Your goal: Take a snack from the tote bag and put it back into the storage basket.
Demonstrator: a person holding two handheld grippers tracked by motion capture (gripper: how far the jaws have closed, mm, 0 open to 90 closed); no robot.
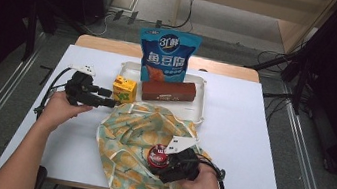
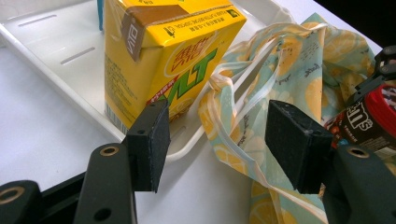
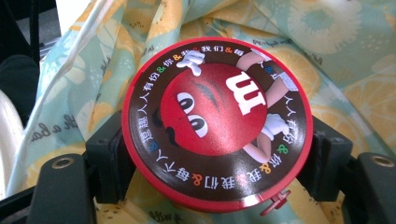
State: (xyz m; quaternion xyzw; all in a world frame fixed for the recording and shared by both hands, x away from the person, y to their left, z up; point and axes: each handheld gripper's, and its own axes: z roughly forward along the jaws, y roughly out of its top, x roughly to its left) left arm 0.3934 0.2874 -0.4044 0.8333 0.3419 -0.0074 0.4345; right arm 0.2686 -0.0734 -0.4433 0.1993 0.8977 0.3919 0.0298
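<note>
the right gripper point(image 1: 170, 159) is clamped on a round red candy tub point(image 1: 158, 154), one black jaw on each side of it, and a hand point(image 1: 204, 187) holds the gripper from below. in the right gripper view the tub point(image 3: 217, 123) shows its lid, with a red cartoon candy face and a ring of small writing around the edge. the tub sits over a lemon-print cloth bag point(image 1: 137, 140) that lies crumpled on the white table point(image 1: 241, 135), near the front edge. the left gripper point(image 1: 110, 102) has its jaws spread apart and holds nothing. it sits at the left edge of the bag, close to a yellow drink box point(image 1: 124, 89). in the left gripper view the box point(image 2: 163, 60) is just past the left jaw, and the bag's pale handle point(image 2: 233, 93) lies between the two jaws, but they do not pinch it. the box stands at the near left corner of a white tray point(image 1: 195, 112). a brown bar point(image 1: 169, 91) lies in the tray beside the box, and a blue snack bag point(image 1: 166, 56) stands up behind it. the other hand point(image 1: 60, 111) holds the left gripper, well apart from the right one.
</note>
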